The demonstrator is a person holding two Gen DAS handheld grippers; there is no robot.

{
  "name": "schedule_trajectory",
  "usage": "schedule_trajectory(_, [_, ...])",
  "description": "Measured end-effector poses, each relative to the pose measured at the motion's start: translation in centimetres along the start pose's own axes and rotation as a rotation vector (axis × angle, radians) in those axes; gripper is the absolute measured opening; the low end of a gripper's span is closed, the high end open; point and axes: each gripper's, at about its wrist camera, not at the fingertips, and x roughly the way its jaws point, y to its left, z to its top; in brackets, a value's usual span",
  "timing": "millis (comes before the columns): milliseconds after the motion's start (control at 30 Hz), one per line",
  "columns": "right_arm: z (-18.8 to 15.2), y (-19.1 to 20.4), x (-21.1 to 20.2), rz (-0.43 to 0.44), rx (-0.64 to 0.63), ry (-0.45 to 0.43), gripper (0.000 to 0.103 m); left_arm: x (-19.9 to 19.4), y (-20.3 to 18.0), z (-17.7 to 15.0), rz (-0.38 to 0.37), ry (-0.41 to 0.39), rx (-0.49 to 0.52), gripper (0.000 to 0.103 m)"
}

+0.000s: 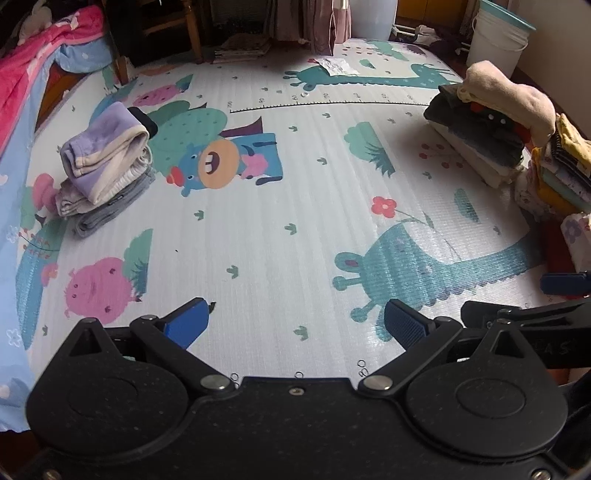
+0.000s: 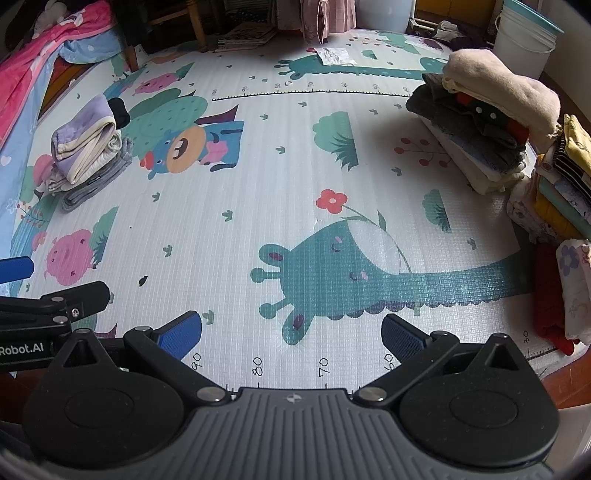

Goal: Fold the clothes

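A small stack of folded clothes (image 1: 105,166) (image 2: 86,151), purple fleece on top and grey below, lies at the left of the cartoon play mat (image 1: 295,221) (image 2: 280,177). A taller pile of clothes (image 1: 491,125) (image 2: 484,122), topped by a cream garment, sits at the right, with more folded garments (image 1: 565,170) (image 2: 561,177) beside it. My left gripper (image 1: 297,323) hovers open over the near mat, nothing between its blue pads. My right gripper (image 2: 291,332) is open too, over the green giraffe print, and empty. Each gripper shows at the edge of the other's view.
A pink and blue quilt (image 1: 33,74) (image 2: 44,48) borders the mat on the left. A white bucket (image 1: 498,37) (image 2: 524,33) stands at the back right, wooden chair legs (image 1: 192,33) and a paper (image 1: 334,66) at the back. A red cloth (image 2: 550,295) lies at the right edge.
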Motion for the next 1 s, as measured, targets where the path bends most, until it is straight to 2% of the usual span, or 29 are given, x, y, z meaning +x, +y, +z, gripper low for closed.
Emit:
schedule_trajectory(200, [0.8,0.3,0.1,-0.005,-0.005,0.013,0.103,0.1,0.1,-0.2,-0.011,0.004,-0.011,0.103])
schedule_trajectory(300, [0.1,0.2,0.0,-0.007,-0.006,-0.015,0.103,0.2,0.1,-0.3,-0.017,0.007,-0.016,0.103])
schedule_trajectory(867, [-0.2,0.1,0.0,-0.007,-0.001,-0.005,0.103,0.3,0.2,-0.1,-0.02,0.017,-0.032,0.103])
schedule_trajectory(1000, [0.0,0.2,0.0,-0.007,-0.005,-0.002,0.103,0.5,-0.3,-0.9,-0.02,0.013,-0.022,0.102])
